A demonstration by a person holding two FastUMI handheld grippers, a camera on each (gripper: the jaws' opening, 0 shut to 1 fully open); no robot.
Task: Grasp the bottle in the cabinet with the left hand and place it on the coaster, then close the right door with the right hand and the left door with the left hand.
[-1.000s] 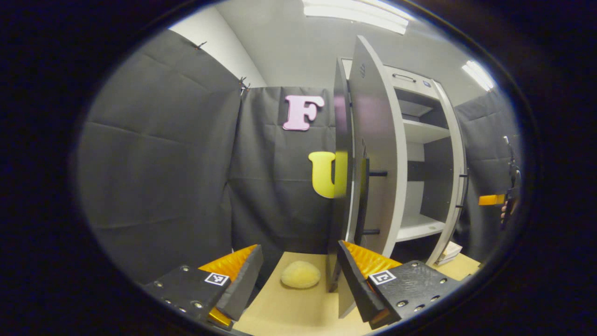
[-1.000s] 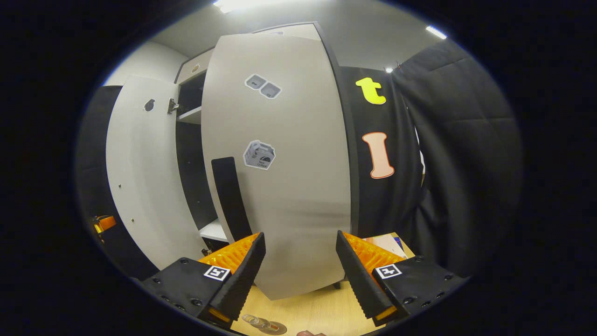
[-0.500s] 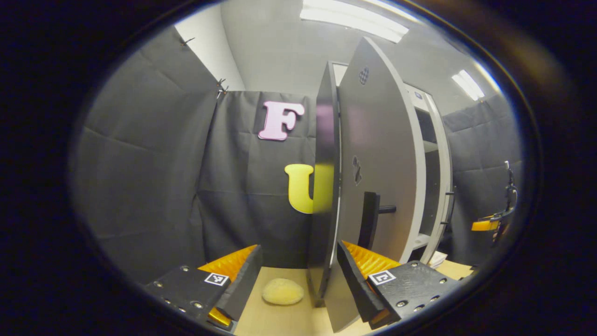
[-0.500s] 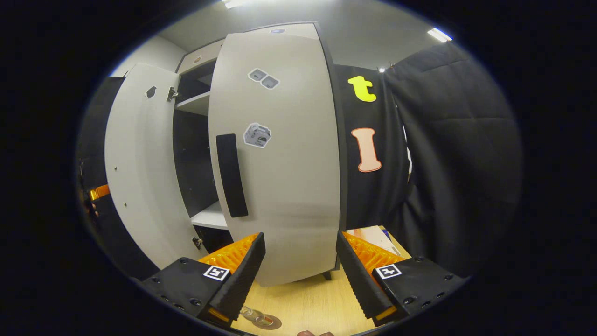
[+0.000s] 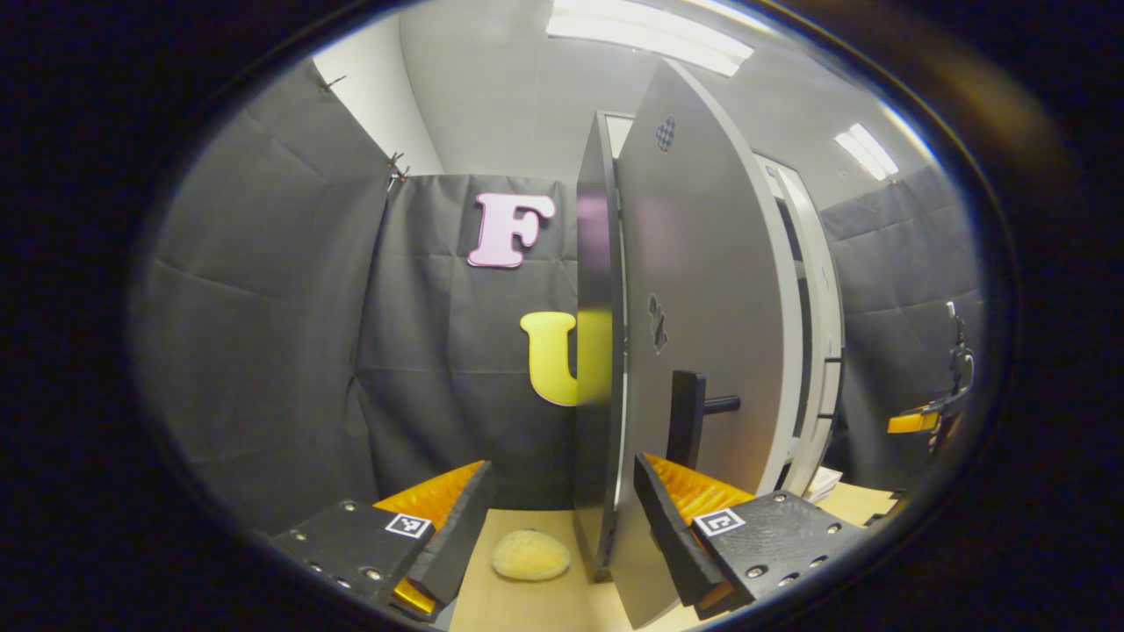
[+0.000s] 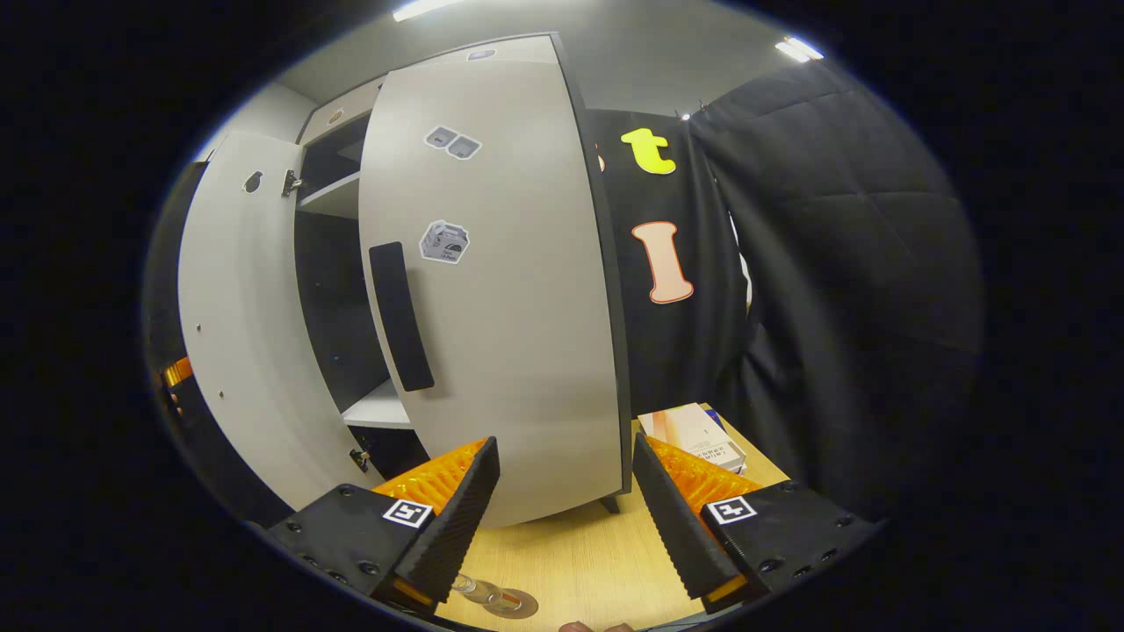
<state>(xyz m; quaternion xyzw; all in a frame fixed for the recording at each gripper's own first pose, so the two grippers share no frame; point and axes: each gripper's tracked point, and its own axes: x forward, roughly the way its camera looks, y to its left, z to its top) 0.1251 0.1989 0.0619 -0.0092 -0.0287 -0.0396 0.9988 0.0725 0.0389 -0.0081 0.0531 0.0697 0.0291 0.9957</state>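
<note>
Tabletop bottle beneath right tongs

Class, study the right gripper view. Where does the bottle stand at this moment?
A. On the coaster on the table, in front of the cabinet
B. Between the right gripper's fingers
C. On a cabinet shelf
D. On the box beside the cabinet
A: in the right gripper view the clear bottle sits on the round coaster on the wooden table, while the right gripper is open and empty.
</note>
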